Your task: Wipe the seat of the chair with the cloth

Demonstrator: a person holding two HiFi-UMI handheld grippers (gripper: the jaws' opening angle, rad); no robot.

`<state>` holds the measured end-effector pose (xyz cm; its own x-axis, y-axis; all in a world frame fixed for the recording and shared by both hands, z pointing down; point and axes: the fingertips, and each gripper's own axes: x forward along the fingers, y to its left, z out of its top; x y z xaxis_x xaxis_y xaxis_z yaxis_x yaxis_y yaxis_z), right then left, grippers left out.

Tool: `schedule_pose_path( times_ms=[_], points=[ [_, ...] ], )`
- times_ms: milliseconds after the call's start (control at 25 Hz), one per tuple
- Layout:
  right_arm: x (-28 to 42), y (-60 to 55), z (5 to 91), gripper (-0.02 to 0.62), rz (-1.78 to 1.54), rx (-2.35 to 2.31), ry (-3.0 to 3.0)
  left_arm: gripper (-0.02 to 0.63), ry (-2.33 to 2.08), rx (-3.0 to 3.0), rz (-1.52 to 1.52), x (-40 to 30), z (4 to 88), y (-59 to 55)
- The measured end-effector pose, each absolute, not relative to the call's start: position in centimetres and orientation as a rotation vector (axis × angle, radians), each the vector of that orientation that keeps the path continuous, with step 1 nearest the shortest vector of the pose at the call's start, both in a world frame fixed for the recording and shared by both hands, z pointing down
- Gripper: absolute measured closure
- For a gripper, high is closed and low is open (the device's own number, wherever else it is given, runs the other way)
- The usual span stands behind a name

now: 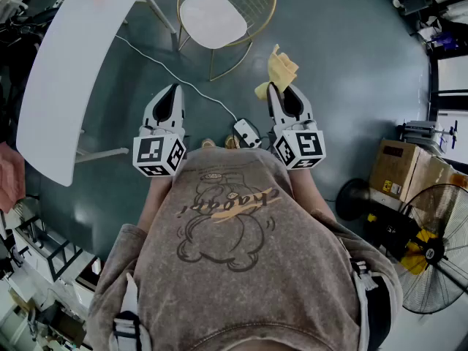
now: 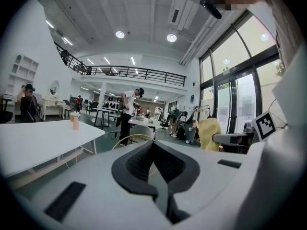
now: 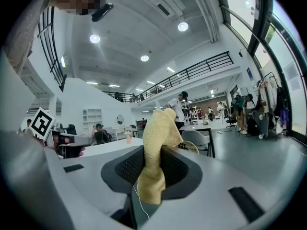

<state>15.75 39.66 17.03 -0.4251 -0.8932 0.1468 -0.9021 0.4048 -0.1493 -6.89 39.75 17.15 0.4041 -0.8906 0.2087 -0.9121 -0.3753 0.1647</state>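
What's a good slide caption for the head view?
Right gripper holds a yellow terry cloth short of the white-seated gold wire-frame chair; left gripper shut and empty.

I stand in a large open-plan workspace, part office, part lab. A high white ceiling with round lights rises over a mezzanine railing, and tall windows fill one wall. People stand and sit among long white tables on a polished grey floor. A wire-backed chair, cardboard boxes and a standing fan are near me.
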Motion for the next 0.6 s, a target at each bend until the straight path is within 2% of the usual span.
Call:
schedule_pose_path(
  times_ms=[600],
  points=[
    [17.3, 38.6, 18.0, 0.481, 0.328, 1.622, -2.637, 0.597, -1.644, 2.389, 0.104, -5.2, 17.8, 39.2]
  ],
)
